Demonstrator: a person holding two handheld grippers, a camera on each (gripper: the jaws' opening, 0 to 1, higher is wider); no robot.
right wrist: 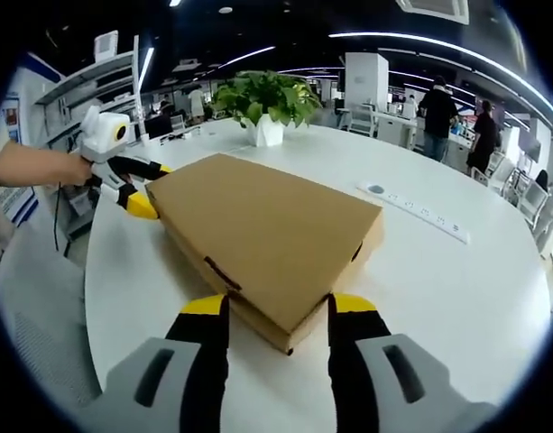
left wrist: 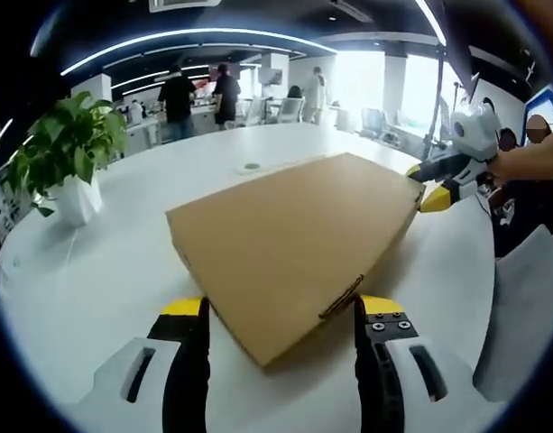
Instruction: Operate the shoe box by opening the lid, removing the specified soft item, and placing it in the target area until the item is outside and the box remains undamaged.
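Observation:
A closed brown cardboard shoe box [left wrist: 294, 234] lies flat on the white table [left wrist: 96, 271], its lid down. In the left gripper view, my left gripper [left wrist: 281, 311] stands open with the box's near corner between its yellow-tipped jaws. The right gripper [left wrist: 423, 185] sits at the far right corner, held by a hand. From the right gripper view, the same box [right wrist: 267, 225] points a corner at my open right gripper [right wrist: 278, 307], whose jaws straddle it. The left gripper [right wrist: 145, 189] straddles the opposite corner at the left. What the box holds is hidden.
A potted green plant [left wrist: 69, 153] in a white pot stands on the table, also seen behind the box as the plant [right wrist: 262, 99]. A white power strip [right wrist: 416, 212] lies to the box's right. Several people stand at desks [left wrist: 199, 95] far behind.

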